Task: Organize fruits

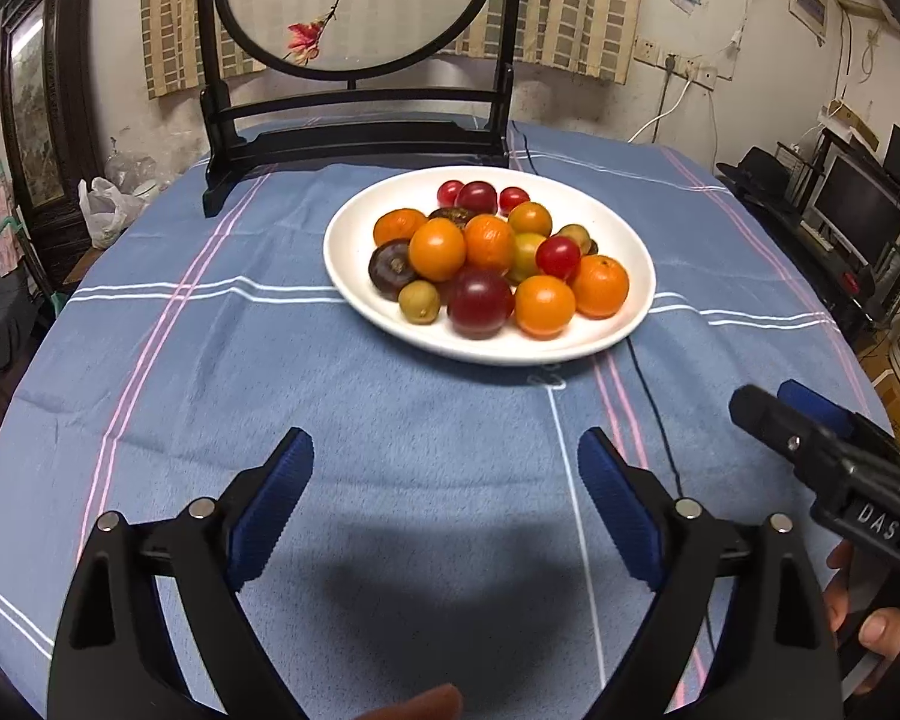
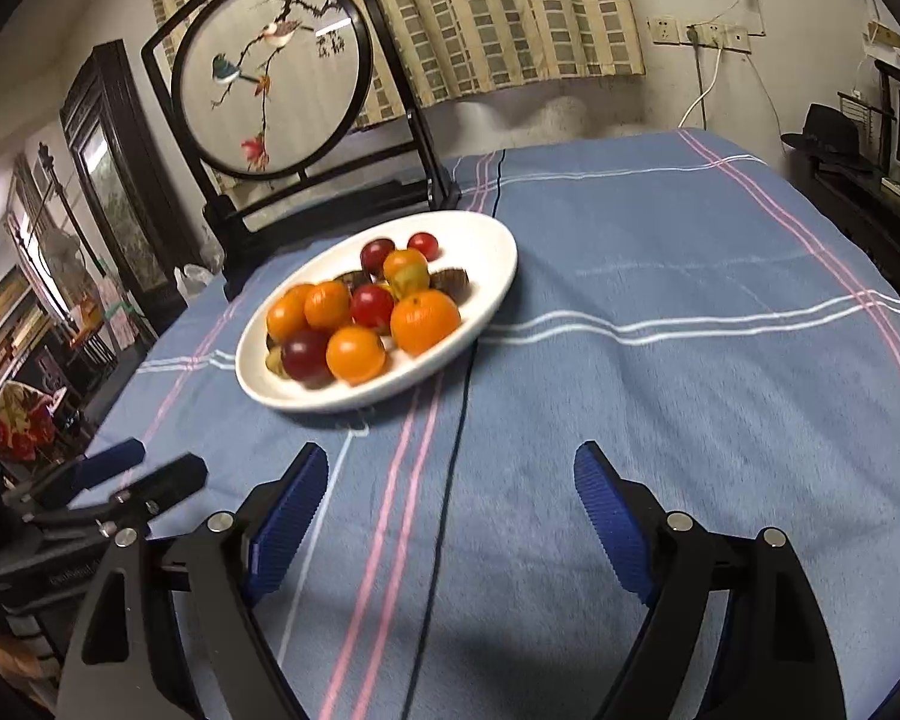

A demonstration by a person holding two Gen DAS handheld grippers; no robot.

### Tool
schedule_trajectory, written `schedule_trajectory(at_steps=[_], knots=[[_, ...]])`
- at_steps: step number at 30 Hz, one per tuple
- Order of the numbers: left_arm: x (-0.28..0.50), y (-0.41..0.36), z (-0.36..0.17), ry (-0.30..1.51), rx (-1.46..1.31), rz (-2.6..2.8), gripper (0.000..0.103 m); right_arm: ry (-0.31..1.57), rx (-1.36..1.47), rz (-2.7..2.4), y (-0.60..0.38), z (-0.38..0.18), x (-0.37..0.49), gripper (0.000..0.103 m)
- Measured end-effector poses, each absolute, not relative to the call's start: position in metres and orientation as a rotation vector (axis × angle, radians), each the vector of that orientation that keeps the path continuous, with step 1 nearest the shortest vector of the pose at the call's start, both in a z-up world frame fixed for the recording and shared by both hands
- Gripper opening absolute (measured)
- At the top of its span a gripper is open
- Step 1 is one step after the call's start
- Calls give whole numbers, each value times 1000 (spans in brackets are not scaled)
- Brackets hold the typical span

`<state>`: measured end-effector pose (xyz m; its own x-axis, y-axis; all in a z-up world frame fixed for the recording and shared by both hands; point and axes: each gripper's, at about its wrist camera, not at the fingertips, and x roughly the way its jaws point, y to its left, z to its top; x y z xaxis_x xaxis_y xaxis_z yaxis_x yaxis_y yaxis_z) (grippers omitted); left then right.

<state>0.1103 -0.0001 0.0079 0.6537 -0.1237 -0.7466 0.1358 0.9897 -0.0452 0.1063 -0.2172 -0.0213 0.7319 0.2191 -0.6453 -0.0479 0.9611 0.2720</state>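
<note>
Fruits (image 1: 486,258) heaped on white plate (image 1: 354,264), mid-counter. Both claws, left claw (image 1: 444,498) and right claw (image 2: 450,510), released, short of plate. Risk: nudging the pile rolls round fruit off the rim.

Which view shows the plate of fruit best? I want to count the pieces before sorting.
The left wrist view: the white plate faces the camera almost head-on, and the fruits sit sharp and mostly separate. In the right wrist view the plate is off to the left, slightly blurred, with front fruits hiding those behind.
</note>
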Motion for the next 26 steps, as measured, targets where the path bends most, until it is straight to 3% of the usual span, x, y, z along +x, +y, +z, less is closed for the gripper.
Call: schedule_trajectory(at_steps=[18, 22, 26], knots=[[116, 8, -23, 868, -6, -131, 93, 783, 56, 114, -198, -37, 101, 86], [117, 5, -31, 865, 14, -145, 95, 808, 21, 103, -193, -40, 102, 93], [124, 0, -39, 883, 90, -108, 95, 855, -25, 91, -187, -47, 103, 93]])
